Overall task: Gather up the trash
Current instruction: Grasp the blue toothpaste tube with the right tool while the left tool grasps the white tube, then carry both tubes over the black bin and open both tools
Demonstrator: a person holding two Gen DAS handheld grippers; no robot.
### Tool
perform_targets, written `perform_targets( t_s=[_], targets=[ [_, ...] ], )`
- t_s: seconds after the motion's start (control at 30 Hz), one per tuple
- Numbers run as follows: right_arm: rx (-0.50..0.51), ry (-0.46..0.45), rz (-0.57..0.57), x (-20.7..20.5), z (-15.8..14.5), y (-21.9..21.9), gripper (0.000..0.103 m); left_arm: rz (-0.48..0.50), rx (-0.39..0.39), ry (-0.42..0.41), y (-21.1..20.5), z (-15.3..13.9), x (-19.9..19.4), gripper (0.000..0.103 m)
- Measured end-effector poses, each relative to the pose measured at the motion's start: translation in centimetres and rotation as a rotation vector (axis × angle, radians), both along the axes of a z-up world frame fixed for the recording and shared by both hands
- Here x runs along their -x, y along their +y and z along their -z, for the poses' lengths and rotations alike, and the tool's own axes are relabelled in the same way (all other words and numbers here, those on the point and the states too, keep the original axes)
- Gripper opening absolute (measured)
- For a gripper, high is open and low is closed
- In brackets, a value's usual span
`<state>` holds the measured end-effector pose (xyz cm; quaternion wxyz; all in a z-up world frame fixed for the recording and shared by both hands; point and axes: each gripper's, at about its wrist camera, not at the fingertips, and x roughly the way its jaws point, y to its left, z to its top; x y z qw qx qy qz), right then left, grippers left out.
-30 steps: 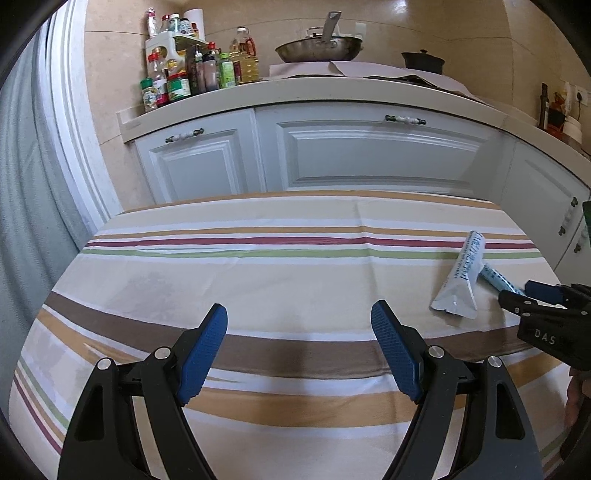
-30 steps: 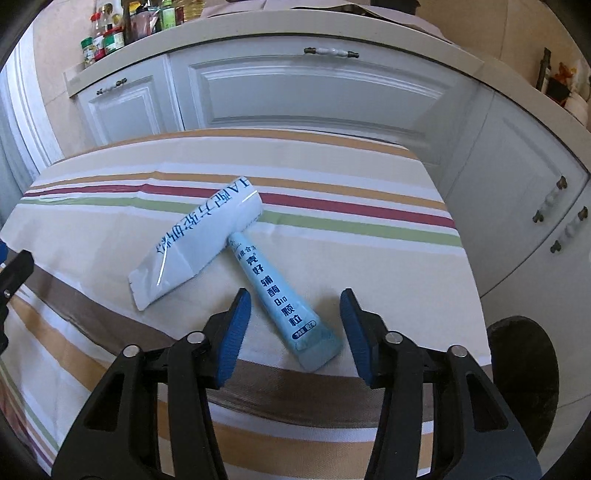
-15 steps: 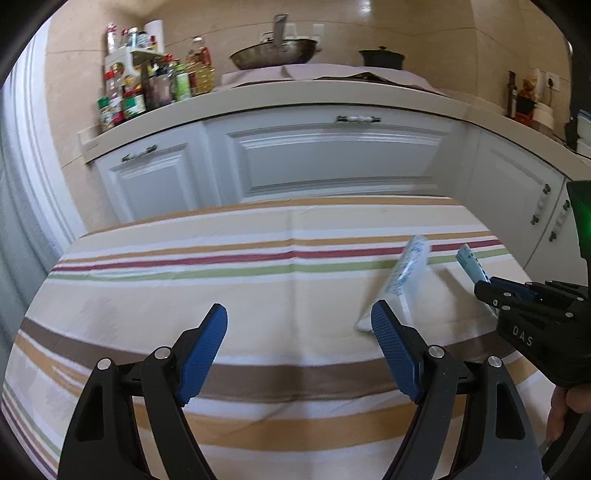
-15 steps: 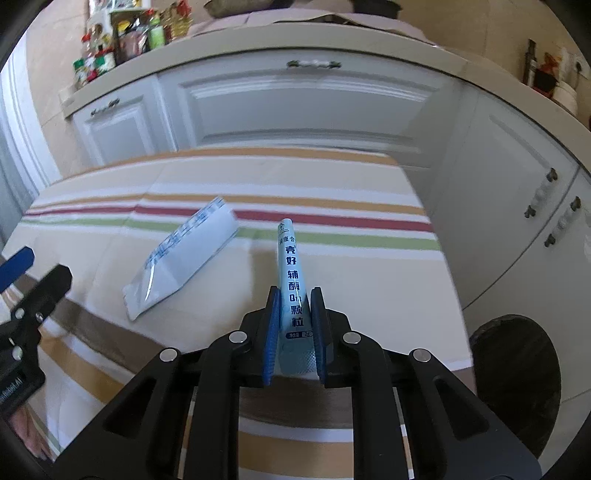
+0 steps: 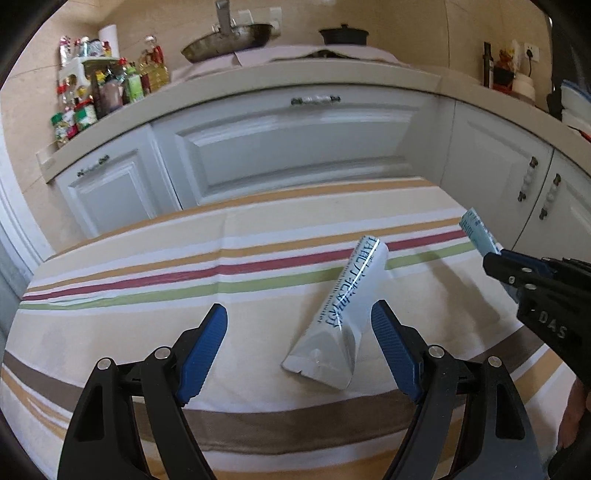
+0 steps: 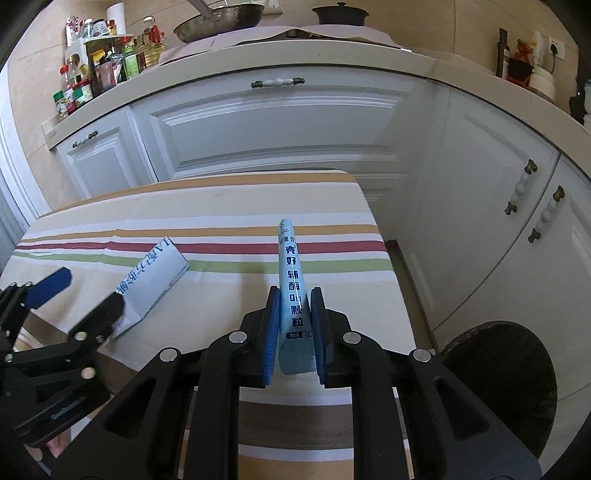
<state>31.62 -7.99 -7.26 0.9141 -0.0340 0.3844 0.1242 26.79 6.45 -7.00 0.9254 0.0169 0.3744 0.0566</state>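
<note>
My right gripper [image 6: 294, 321] is shut on a light blue sachet [image 6: 291, 280] with dark print and holds it lifted above the striped tablecloth [image 6: 221, 206]. The sachet's tip also shows in the left wrist view [image 5: 476, 230], sticking out of the right gripper [image 5: 496, 258]. A white sachet [image 5: 343, 314] with blue print lies on the cloth between my left gripper's open fingers, nearer the right one. My left gripper [image 5: 299, 347] is open and empty. The white sachet also shows in the right wrist view [image 6: 153, 280].
A dark round bin [image 6: 502, 380] stands on the floor right of the table. White cabinets [image 5: 288, 147] and a counter with bottles [image 5: 99, 92], a pan [image 5: 229, 37] and a pot [image 5: 343, 35] lie beyond the table's far edge.
My right gripper closed on the light blue sachet and lifted it off the cloth. My left gripper moved right, so the white sachet now lies between its fingers.
</note>
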Motion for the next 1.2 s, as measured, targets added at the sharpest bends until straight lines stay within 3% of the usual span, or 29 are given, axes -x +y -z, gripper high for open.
perform_targets(
  t_s=[0.27, 0.47, 0.5, 0.87, 1.2],
  targets=[
    [-0.016, 0.001, 0.002, -0.1, 0.1, -0.5, 0.016, 0.034, 0.075, 0.088, 0.3, 1.2, -1.9, 0.077],
    [-0.019, 0.005, 0.002, 0.0, 0.2, -0.4, 0.016, 0.06, 0.083, 0.113, -0.2, 1.6, -2.2, 0.037],
    [-0.018, 0.005, 0.003, 0.0, 0.2, -0.4, 0.016, 0.067, 0.08, 0.113, -0.3, 1.6, -2.1, 0.034],
    [-0.03, -0.009, 0.0, 1.6, -0.3, -0.4, 0.016, 0.052, 0.051, 0.067, -0.8, 0.9, -0.6, 0.028],
    [-0.058, -0.045, 0.001, 5.7, -2.0, -1.2, 0.016, 0.026, 0.055, -0.01, -1.2, -1.6, 3.7, 0.027]
  ],
)
